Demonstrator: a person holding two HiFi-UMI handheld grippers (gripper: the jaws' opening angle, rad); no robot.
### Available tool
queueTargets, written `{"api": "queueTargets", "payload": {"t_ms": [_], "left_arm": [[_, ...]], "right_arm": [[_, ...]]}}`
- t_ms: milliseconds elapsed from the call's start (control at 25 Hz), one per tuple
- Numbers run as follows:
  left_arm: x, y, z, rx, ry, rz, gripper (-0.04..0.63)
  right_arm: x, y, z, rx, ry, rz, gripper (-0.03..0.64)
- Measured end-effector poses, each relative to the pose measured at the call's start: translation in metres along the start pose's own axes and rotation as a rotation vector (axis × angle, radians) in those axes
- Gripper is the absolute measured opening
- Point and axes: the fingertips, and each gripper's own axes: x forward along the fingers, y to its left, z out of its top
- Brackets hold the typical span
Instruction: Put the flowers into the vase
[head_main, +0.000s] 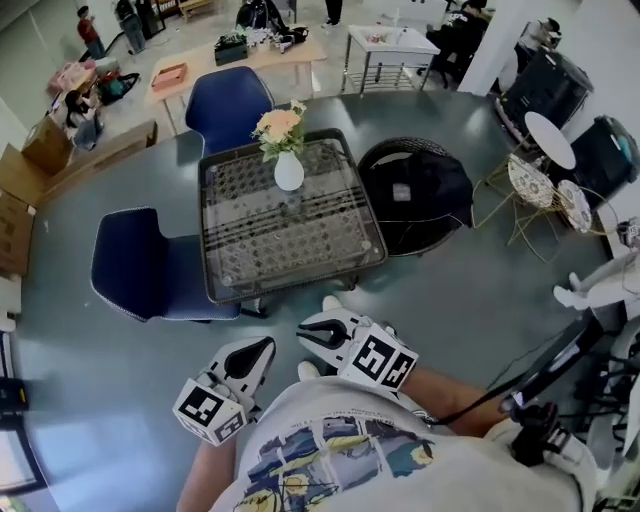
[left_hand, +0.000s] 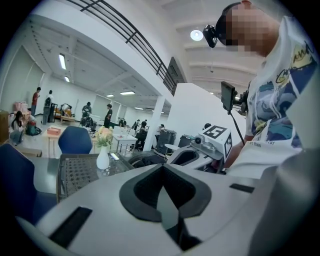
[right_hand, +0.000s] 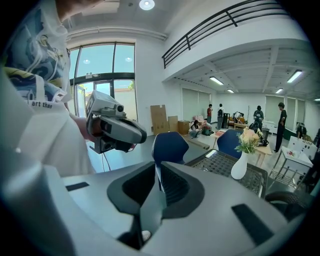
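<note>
The flowers (head_main: 280, 125) stand in the vase (head_main: 289, 172) at the surface's (head_main: 300, 262) 12 o'clock, so the task looks done; the left hand-held gripper (head_main: 260, 348) and the right hand-held gripper (head_main: 306, 334) are clenched and empty.

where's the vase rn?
Head view, upper centre: the white vase, flowers in it, stands near the far edge of the glass-topped table, a blue chair just beyond.
</note>
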Motion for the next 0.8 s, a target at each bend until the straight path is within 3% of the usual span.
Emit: {"api": "queueTargets", "payload": {"t_ms": [800], "left_arm": [[0.019,-0.039,-0.016,0.009,0.046,-0.065,0.009]], "right_arm": [[-0.024,0.013,-0.002,-0.033,0.022,-0.021,0.028]]}}
